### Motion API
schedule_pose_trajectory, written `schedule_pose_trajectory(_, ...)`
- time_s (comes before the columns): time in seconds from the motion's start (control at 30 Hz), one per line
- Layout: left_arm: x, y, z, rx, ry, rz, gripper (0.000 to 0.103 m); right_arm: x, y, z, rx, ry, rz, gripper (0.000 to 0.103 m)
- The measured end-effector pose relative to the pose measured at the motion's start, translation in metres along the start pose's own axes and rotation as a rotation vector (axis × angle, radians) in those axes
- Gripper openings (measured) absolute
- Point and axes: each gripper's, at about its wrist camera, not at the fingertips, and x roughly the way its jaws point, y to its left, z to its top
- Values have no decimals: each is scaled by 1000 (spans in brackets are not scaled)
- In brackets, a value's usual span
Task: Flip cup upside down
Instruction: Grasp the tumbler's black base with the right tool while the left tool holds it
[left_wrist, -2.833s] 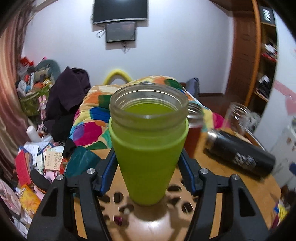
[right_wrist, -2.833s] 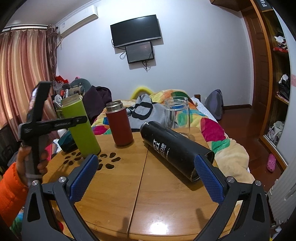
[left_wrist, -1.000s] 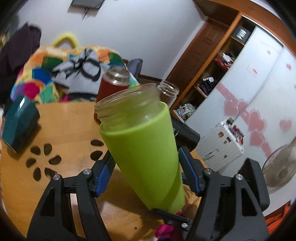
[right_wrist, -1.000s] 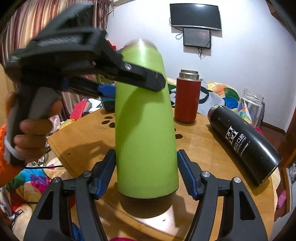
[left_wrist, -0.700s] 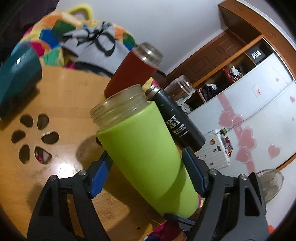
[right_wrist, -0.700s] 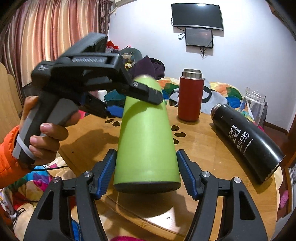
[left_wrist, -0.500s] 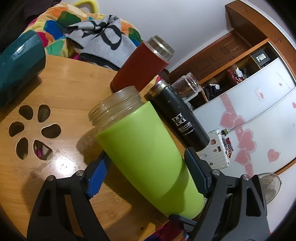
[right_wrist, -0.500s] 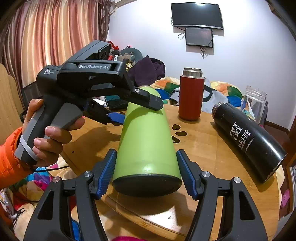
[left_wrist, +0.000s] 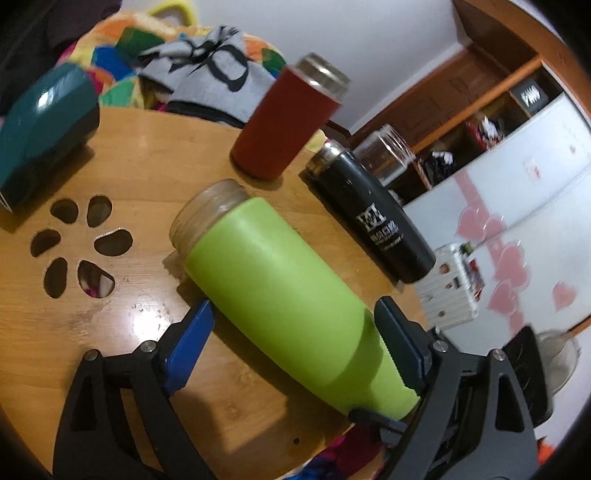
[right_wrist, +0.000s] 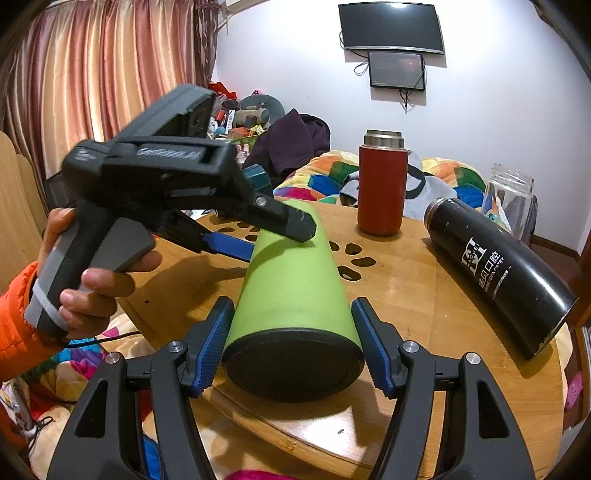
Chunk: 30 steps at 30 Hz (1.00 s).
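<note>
On the round wooden table (right_wrist: 424, 302), at its left edge in the right wrist view, a bare hand (right_wrist: 85, 277) in an orange sleeve holds the left gripper (right_wrist: 266, 232), whose black upper finger lies over the top of the green cup (right_wrist: 291, 280) while a blue pad presses its left flank; in the left wrist view both blue pads (left_wrist: 192, 339) sit against the cup's green sleeve, so these tongs are clamped on it. The green cup (left_wrist: 280, 291) is tipped far over, close to lying flat, its clear threaded mouth pointing away toward the petal-shaped cutouts (left_wrist: 74, 247) in the tabletop and its black base facing the right wrist camera. The right gripper (right_wrist: 291, 347) straddles that base end, its ribbed blue pads standing just beside the cup on either side; whether they actually touch it cannot be told. Further along, a red flask (right_wrist: 382, 188) with a steel rim stands upright near the far edge. To its right a black flask (right_wrist: 495, 273) with white lettering lies on its side, and beyond it a clear glass jar (right_wrist: 511, 203) stands at the table's edge. In the left wrist view a dark teal case (left_wrist: 40, 133) lies at the table's far left.
</note>
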Motion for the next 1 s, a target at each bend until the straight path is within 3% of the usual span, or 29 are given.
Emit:
schedule_pose_trajectory(0.1, -10, -14, -6, 74, -44, 68, 88, -1, 1, -1, -1, -1, -4, 62)
schedule_pose_trajectory(0.27, -34, -42, -14, 236, -197, 227, 87, -2, 1, -5, 19, 4, 7, 64)
schedule_pose_trajectory(0.43, -33, -70, -25, 396, -259, 355, 63, -2, 0, -11, 44, 22, 12, 65)
schedule_pose_trajectory(0.5, -29, -71, -26, 415, -250, 348, 48, 0, 0, -14, 49, 40, 14, 65)
schedule_pose_trajectory(0.7, -19, -71, -26, 415, -234, 347, 17, -1, 3, -18, 63, 49, 2, 63)
schedule_pose_trajectory(1.0, -30, -77, -29, 424, -262, 314, 13, -33, 7, -2, 50, -65, -45, 63)
